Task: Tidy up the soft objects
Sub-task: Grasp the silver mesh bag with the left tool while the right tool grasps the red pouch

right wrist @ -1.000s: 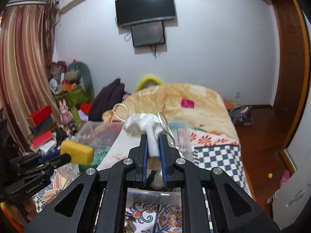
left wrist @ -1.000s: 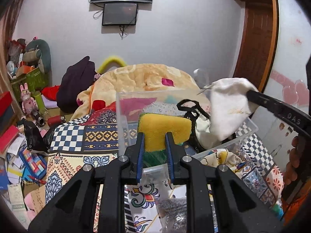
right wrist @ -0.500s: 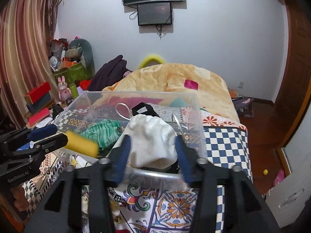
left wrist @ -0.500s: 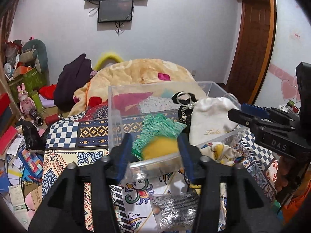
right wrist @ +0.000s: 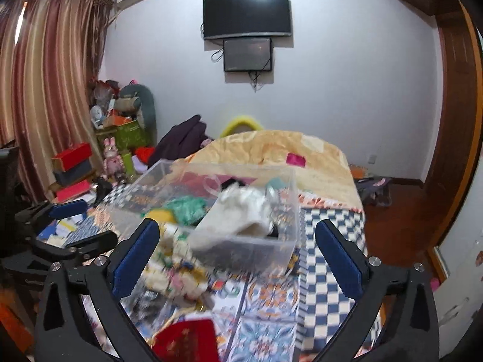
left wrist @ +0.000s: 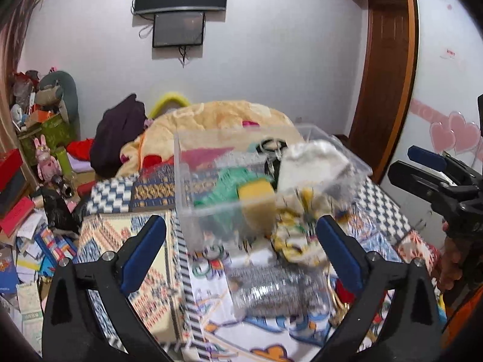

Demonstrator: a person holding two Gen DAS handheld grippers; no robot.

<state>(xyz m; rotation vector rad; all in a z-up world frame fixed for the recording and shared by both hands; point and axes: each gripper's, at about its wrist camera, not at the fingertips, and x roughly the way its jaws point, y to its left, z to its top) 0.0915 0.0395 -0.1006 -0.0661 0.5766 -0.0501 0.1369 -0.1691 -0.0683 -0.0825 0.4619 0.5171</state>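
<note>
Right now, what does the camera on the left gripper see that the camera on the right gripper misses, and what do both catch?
Only the left wrist view shows the crumpled silvery plastic bag and pink heart stickers. Only the right wrist view shows the striped reddish curtain and flat red fabric item. Both show the clear plastic bin holding the yellow sponge, green knit cloth and white drawstring pouch, with left gripper and right gripper open.

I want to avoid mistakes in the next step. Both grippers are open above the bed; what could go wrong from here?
1. The white pouch bulges near the clear bin rim and might slip out.
2. The loose yellow-patterned cloth and silver pouch lie close to the bin, so reaching with the left gripper could nudge the bin.
</note>
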